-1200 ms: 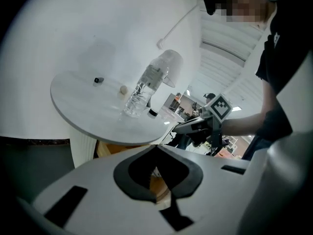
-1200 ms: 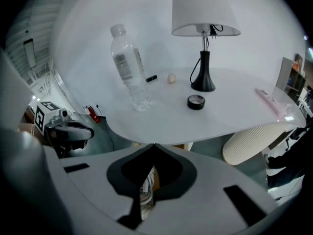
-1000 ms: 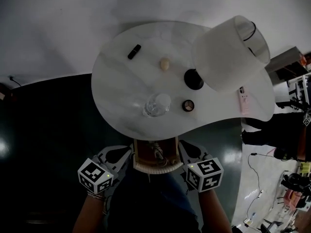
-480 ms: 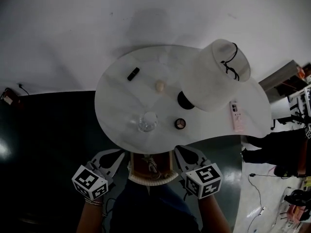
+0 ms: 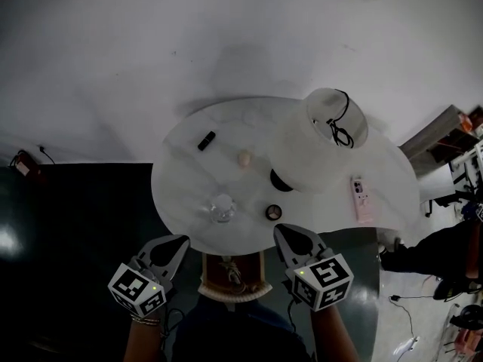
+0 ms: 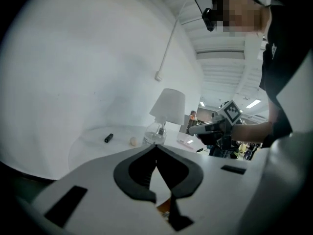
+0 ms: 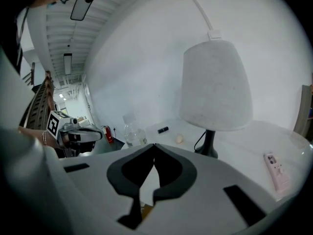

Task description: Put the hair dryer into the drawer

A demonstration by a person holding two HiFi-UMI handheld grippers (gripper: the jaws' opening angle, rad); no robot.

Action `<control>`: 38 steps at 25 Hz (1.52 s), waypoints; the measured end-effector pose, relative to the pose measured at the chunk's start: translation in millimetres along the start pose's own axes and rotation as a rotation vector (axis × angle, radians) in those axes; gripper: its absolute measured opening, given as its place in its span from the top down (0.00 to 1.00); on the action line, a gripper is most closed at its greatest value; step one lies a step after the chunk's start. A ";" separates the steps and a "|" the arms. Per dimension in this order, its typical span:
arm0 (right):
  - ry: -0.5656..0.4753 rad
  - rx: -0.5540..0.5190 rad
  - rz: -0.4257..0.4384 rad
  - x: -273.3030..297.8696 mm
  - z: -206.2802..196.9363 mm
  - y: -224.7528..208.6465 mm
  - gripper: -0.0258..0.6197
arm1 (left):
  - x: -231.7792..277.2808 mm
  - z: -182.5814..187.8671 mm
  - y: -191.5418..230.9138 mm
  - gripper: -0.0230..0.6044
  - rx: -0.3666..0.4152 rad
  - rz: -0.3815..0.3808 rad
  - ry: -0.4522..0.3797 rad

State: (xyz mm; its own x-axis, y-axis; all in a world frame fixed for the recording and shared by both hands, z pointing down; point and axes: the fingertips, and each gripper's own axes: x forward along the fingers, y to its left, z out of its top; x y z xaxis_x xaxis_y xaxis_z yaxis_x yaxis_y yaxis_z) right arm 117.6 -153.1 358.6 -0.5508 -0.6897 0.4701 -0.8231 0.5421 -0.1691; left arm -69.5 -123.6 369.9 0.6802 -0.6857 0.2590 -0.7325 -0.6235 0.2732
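Since both tools are closed, jaw tips touching in each gripper view with nothing between them, neither one holds the hair dryer. In the head view the left tool (image 5: 179,243) and the right tool (image 5: 287,234) point toward 12 o'clock. They flank a brown open-topped box with a pale ridged front that I take to be the drawer (image 5: 213,271).

The drawer lies at about 4 o'clock from the left tool and 8 o'clock from the right tool, near both and about equally close to each. Its long axis runs from 6 to 12 o'clock, under the near rim of the bench (image 5: 181,191).

A pale knotted thing (image 5: 231,268) lies inside the drawer. Whether it is the hair dryer or only its cord I cannot tell, and nothing else in view reads as one.

Farther toward 12 o'clock the bench carries a clear bottle (image 5: 223,208) and a round compact (image 5: 273,212). Beyond those are a small egg-shaped thing (image 5: 244,158), a short black stick (image 5: 205,140) and a white lamp (image 5: 317,145). A pink handset (image 5: 360,198) lies at the bench's 3 o'clock side.
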 end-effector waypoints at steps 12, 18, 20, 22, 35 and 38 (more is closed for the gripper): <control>-0.128 -0.109 -0.014 -26.4 59.3 -14.2 0.93 | -11.3 66.1 -9.3 0.95 0.101 0.037 -0.098; -0.200 -0.142 -0.022 -42.7 92.2 -17.5 0.93 | -18.3 100.6 -10.8 0.95 0.142 0.056 -0.154; -0.224 -0.149 -0.021 -48.0 101.6 -17.1 0.93 | -19.8 109.4 -12.6 0.95 0.152 0.056 -0.169; -0.244 -0.156 -0.021 -53.2 109.6 -16.0 0.93 | -22.8 116.1 -13.9 0.95 0.166 0.062 -0.180; -0.316 -0.217 -0.007 -67.8 144.3 -2.9 0.93 | -44.5 152.4 -16.7 0.95 0.211 0.100 -0.273; -0.325 -0.221 0.008 -69.7 147.4 3.0 0.93 | -48.3 152.6 -15.1 0.95 0.219 0.116 -0.273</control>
State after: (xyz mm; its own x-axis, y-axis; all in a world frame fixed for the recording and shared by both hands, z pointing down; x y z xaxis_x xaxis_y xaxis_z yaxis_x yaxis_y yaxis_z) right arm 133.2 -174.2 197.7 -0.6010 -0.7822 0.1642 -0.7887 0.6137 0.0362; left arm -95.3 -138.5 211.9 0.5820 -0.8131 0.0115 -0.8127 -0.5810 0.0441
